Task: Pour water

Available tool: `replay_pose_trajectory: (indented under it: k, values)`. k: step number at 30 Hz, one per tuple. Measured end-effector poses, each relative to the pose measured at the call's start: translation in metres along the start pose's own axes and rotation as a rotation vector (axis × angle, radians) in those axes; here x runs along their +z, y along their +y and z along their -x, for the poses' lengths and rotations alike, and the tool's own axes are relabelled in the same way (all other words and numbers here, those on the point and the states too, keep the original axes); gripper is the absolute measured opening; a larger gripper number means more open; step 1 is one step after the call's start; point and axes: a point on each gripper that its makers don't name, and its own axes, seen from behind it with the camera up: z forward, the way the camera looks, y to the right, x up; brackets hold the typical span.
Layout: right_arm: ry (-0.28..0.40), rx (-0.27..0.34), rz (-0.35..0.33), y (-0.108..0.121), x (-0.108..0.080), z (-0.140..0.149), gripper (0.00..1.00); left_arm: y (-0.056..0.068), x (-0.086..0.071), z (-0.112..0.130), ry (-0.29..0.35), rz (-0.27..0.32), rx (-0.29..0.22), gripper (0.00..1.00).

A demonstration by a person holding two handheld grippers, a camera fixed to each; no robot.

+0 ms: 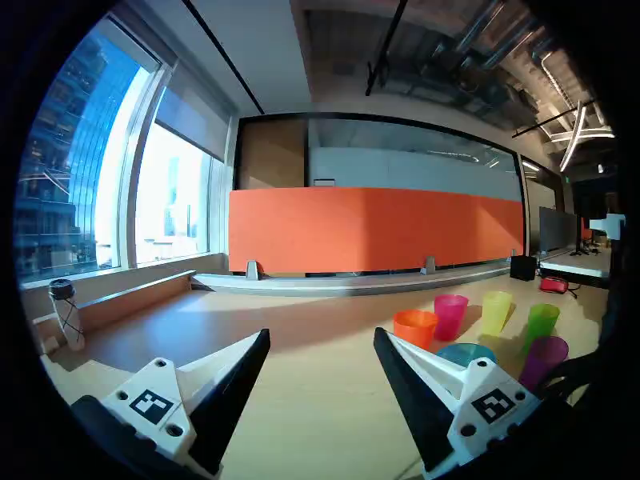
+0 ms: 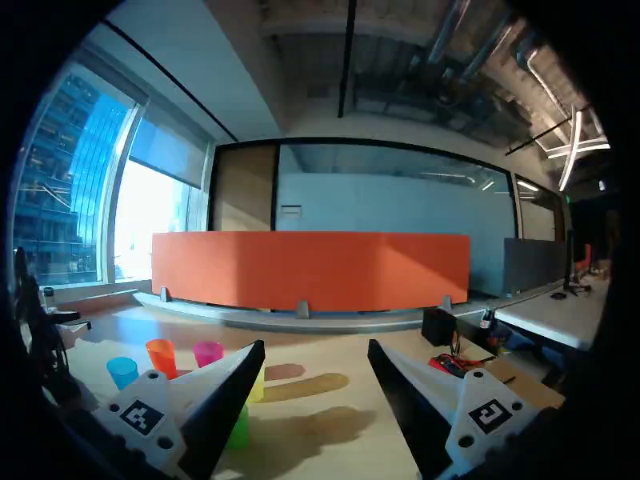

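My left gripper (image 1: 320,342) is open above the wooden table (image 1: 320,400), with nothing between its fingers. To its right stands a cluster of plastic cups: orange (image 1: 415,326), pink (image 1: 450,314), yellow (image 1: 495,310), green (image 1: 542,322), purple (image 1: 544,358) and blue (image 1: 466,353), the blue one partly behind the right finger. My right gripper (image 2: 314,349) is also open and holds nothing. In the right gripper view the blue cup (image 2: 122,371), orange cup (image 2: 162,357) and pink cup (image 2: 208,353) stand at the lower left, and the green cup (image 2: 238,430) peeks out beside the left finger.
A clear bottle with a dark cap (image 1: 64,314) stands on the window ledge at far left. An orange divider panel (image 1: 368,228) runs along the table's far edge. A black box (image 2: 438,326) and a red item (image 2: 448,365) lie at the right of the table.
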Motion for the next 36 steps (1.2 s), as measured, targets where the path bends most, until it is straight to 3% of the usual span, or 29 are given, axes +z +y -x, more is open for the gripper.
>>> replay_pose_trajectory:
  k: [9, 15, 24, 36]
  values:
    - [0.008, 0.020, 0.001, 0.005, -0.002, -0.002, 1.00, 0.001, 0.002, 0.001, -0.002, 0.007, 0.000, 0.96]
    - [0.009, 0.001, -0.013, 0.003, 0.001, -0.001, 1.00, 0.001, 0.003, 0.001, -0.003, 0.008, 0.001, 0.96]
    - [0.025, -0.019, -0.021, 0.005, 0.011, 0.001, 1.00, 0.000, 0.003, 0.001, -0.003, 0.008, 0.002, 0.96]
    - [0.058, 0.018, 0.016, 0.014, 0.028, 0.012, 1.00, 0.001, 0.003, 0.002, -0.003, 0.008, 0.001, 0.96]
